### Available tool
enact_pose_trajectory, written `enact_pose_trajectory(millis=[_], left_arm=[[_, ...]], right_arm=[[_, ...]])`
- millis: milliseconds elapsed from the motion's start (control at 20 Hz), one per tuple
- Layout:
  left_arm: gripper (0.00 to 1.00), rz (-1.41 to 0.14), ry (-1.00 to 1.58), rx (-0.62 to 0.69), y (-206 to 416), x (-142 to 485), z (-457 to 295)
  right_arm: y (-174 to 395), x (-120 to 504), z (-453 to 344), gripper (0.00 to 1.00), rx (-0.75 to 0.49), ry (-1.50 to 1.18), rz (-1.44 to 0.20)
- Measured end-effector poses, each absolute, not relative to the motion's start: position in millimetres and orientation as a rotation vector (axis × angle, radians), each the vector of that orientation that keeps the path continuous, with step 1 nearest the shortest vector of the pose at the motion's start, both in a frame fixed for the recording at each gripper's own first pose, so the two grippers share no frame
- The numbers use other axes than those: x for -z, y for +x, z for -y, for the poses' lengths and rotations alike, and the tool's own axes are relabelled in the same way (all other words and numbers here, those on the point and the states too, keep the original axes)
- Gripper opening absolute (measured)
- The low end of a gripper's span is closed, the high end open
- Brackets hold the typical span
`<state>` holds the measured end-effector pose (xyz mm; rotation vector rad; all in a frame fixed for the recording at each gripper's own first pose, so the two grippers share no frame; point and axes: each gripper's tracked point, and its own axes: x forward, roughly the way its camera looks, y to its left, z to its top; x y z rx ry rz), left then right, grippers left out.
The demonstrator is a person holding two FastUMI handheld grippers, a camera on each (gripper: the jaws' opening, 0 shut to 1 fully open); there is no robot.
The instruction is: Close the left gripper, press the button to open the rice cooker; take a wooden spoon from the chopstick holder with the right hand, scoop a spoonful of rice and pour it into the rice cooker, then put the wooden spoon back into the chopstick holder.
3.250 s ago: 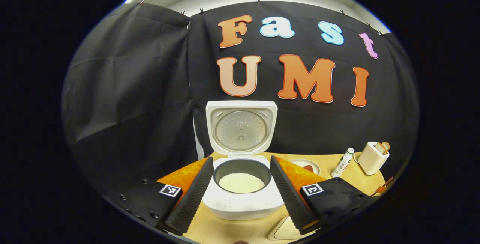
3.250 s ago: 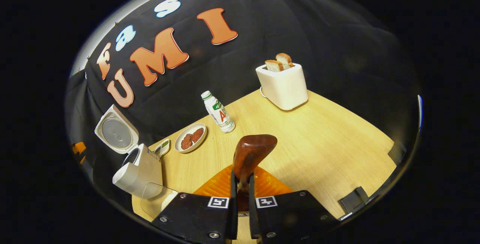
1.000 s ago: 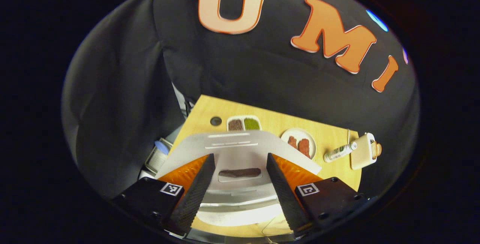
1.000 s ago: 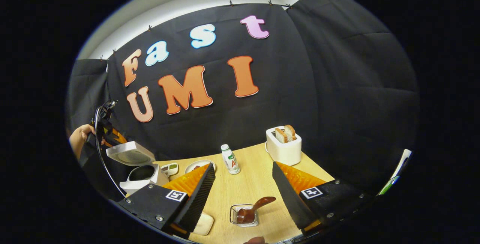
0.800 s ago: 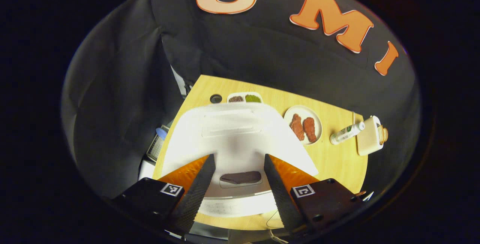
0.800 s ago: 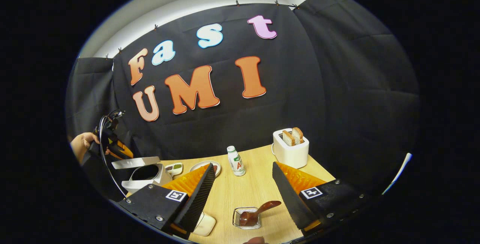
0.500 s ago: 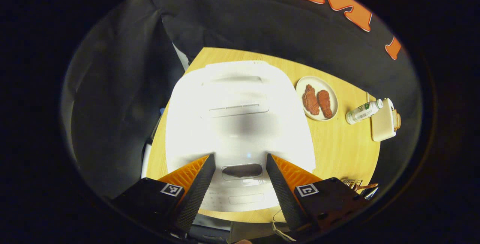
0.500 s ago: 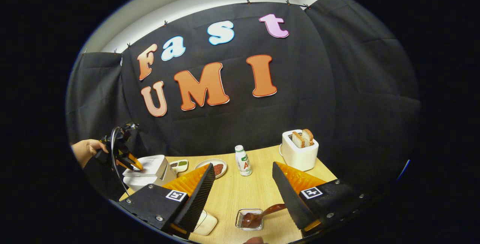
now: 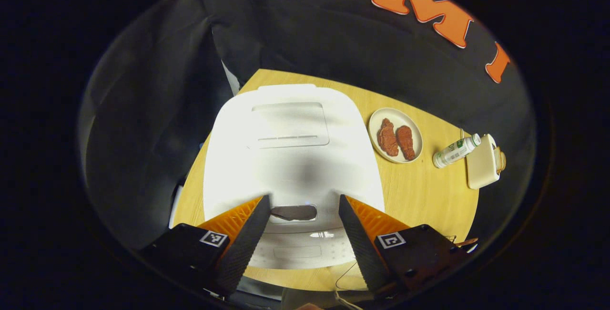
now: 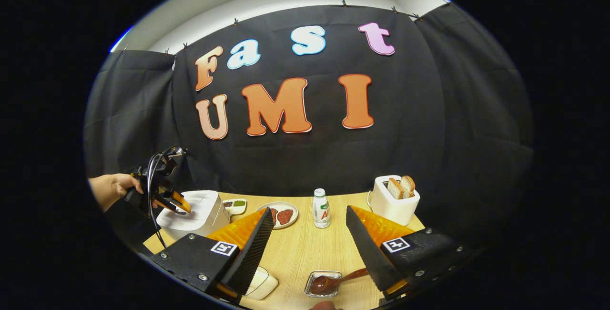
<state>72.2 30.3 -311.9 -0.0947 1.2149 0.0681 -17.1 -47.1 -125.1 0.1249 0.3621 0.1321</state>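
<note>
Rice cooker: the white rice cooker (image 9: 290, 157) sits at the left end of the desk (image 9: 429, 191), lid down. In the right gripper view it appears at far left (image 10: 193, 214).

Left gripper: the left gripper (image 9: 302, 233) hangs just above the cooker's front, fingers spread apart and grasping nothing. The dark button (image 9: 294, 212) lies in the gap between them. From the right gripper view, a hand (image 10: 110, 190) holds this gripper (image 10: 176, 203) over the cooker lid.

Right gripper: the right gripper (image 10: 310, 248) is low over the near desk edge, fingers wide apart and empty.

Wooden spoon: the wooden spoon (image 10: 333, 282) rests in the small clear chopstick holder (image 10: 324, 284) near the front edge of the desk, its handle leaning toward the right finger.

Step in hand: judged from the scene, the spoon is back in its holder and the lid is down, so the task looks essentially finished. If the lid must be pressed home, push straight down near the front latch, not on the button.

Edges: the cooker stands close to the left and front edges of the desk; a sideways shove could slide it off.

Open room: a plate (image 9: 395, 135) with two brown pieces, a bottle (image 9: 455, 150) and a toaster (image 9: 482, 161) line the far side. The middle of the desk between cooker and holder is bare, good for withdrawing either gripper.

Near front: a pale dish (image 10: 262, 284) sits just left of the holder.
</note>
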Motion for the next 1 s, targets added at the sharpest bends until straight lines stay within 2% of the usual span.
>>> enact_pose_trajectory(millis=[350,500,600,700,850,900,1000], left_arm=[[1.0,-0.685,0.004,-0.017,88.5,163.9,-18.1],[0.98,-0.461,0.038,0.005,83.2,102.1,-10.0],[1.0,-0.335,0.05,0.016,69.8,63.8,-5.0],[0.97,-0.236,0.06,0.021,61.1,36.2,2.9],[1.0,-0.111,0.069,0.04,39.3,3.4,12.9],[0.93,-0.08,0.069,0.048,33.9,-2.1,16.1],[0.93,-0.04,0.062,0.065,20.6,-5.0,24.2]], right_arm=[[11.6,83.9,9.0,0.95,-0.158,0.051,-0.17],[16.9,68.6,-4.8,0.95,-0.16,0.045,-0.12],[19.5,58.1,-9.4,0.95,-0.153,0.059,-0.1],[21.9,46.1,-12.1,0.95,-0.145,0.087,-0.081],[20.2,32.6,-17.6,0.94,-0.153,0.12,-0.052],[20.4,29.1,-18.0,0.94,-0.149,0.117,-0.041],[19.3,25.7,-19.0,0.94,-0.147,0.09,-0.021]])
